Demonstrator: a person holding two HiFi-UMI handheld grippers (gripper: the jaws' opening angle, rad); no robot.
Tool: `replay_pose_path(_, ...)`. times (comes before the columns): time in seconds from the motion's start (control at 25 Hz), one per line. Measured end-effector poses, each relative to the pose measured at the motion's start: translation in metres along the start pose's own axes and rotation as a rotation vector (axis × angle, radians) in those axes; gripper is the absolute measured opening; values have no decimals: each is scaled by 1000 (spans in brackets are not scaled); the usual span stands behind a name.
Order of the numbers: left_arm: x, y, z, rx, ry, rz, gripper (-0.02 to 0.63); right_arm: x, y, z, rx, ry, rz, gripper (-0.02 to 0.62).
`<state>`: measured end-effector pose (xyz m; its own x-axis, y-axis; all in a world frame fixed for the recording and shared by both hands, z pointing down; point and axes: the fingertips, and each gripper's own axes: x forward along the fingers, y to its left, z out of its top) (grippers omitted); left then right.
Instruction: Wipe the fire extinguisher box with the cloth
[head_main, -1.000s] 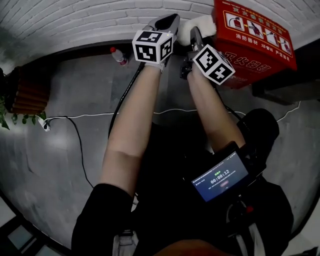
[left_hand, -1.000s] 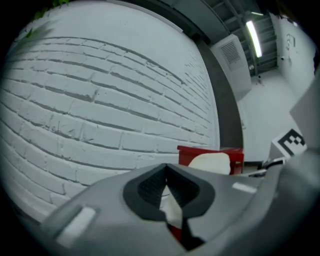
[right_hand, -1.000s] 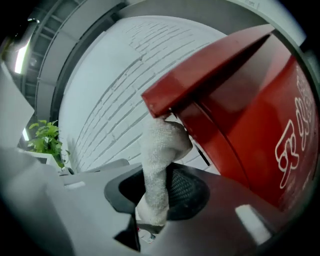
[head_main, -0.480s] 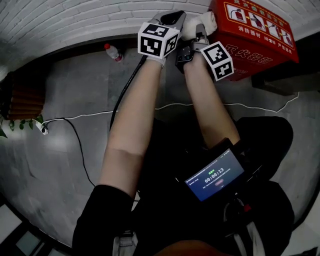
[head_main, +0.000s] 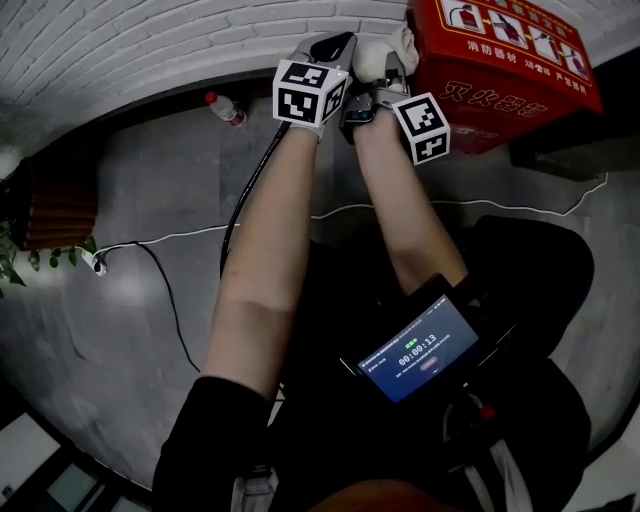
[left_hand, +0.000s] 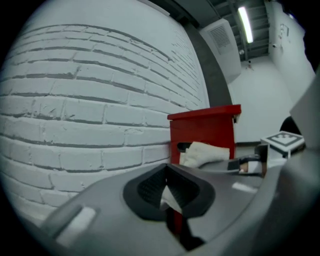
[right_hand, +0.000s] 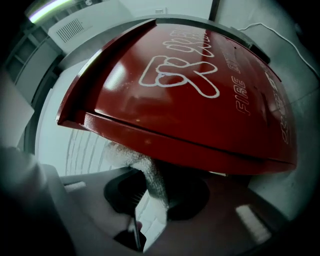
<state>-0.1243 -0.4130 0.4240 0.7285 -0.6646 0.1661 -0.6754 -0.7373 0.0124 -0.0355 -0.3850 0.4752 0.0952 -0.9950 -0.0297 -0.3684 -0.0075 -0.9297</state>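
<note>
Handheld screen (head_main: 418, 350) sits nearest the body, low and right in the head view.

Arms: both bare forearms reach forward, nearly parallel, drawing together toward the wrists. The left forearm (head_main: 262, 240) is the longer in view; the right forearm (head_main: 410, 215) angles in from the right. The two marker cubes are side by side, just apart.

Left gripper (left_hand: 167, 170): fingers clenched tip to tip, nothing held. It points at the foot of the brick wall (left_hand: 90, 110), just left of the box.

Right gripper (right_hand: 150, 186): fingers grasping the white cloth (right_hand: 144, 172), which bunches upward out of them. The top of the cloth touches the lower lip of the red fire extinguisher box (right_hand: 190, 100). From the left gripper view, the cloth lies against the box's near end face.

Edges and room: the box stands on the floor (head_main: 150, 180) at the foot of the wall, to the person's front right. Its left end is the one being met. The grey floor to the left of the grippers is open as far as a bottle (head_main: 225, 110) lying near the wall, well apart from the box. A black cable (head_main: 250, 190) trails back from the left gripper, and a white cable (head_main: 350, 212) crosses the floor under the arms.

Count: 2 grippers, 1 cloth, 1 box, 1 bottle, 1 screen.
</note>
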Motion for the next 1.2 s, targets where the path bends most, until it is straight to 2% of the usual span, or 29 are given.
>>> replay_pose_path(0.16, 6, -13, -9, 104, 33, -54, 0, -3, -19, -8, 51, 0, -19, 87)
replay_pose_path(0.48, 20, -16, -44, 193, 115, -34, -1, -3, -57, -22, 97, -12, -53, 87)
replay_pose_path(0.68, 28, -27, -71, 274, 164, -49, -1, -3, -84, -34, 99, 6, -95, 87)
replay_pose_path(0.92, 36, -34, -102, 314, 214, -66, 0, 1, -116, -45, 116, 20, -127, 87)
replay_pose_path(1.2, 42, -39, -117, 399, 188, -54, 0, 9, -144, -56, 175, 5, -84, 87)
